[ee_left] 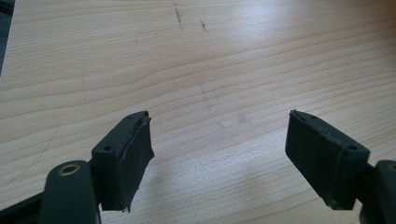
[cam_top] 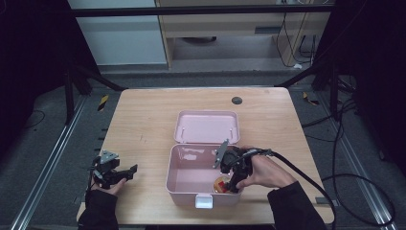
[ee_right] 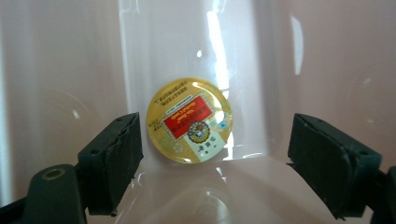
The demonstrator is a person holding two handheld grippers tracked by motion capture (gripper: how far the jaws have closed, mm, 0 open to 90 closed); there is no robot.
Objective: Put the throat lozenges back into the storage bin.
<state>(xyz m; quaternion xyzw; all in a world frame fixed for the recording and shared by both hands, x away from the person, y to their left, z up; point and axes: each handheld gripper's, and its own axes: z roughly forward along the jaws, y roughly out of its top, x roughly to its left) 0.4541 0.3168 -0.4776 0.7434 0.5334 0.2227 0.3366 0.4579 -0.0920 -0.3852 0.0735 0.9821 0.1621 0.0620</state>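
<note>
The round tin (ee_right: pixel 189 121) is lying at the bottom of the pink box (cam_top: pixel 178 165), in its near right corner, tipped up against the wall so its yellow face with the red label is looking back at me. My right gripper view is showing that face clearly (the print on it is too small for me to read), while from the high view the tin (cam_top: pixel 221 184) is just a yellow and red patch half hidden under my right gripper (cam_top: pixel 234 184). My right gripper's pads (ee_right: pixel 115 156) are standing apart on either side of the tin, not touching it, with a gap showing between each pad and its rim. Nothing else is showing inside the box; its glossy pink walls are throwing back streaks of light around the tin.

The high view is giving what the gripper views are not: the box's lid (cam_top: pixel 207 126) is lying open and flat behind it, a white latch (cam_top: pixel 204 201) is sitting on the front wall, and the whole box is resting on the wooden table (cam_top: pixel 143 120) toward my side. My left gripper (cam_top: pixel 128 173) is resting on the table well to the left of the box. Its own view is showing bare wood grain (ee_left: pixel 210 70), with its pads (ee_left: pixel 133 158) spread wide and nothing between them.
</note>
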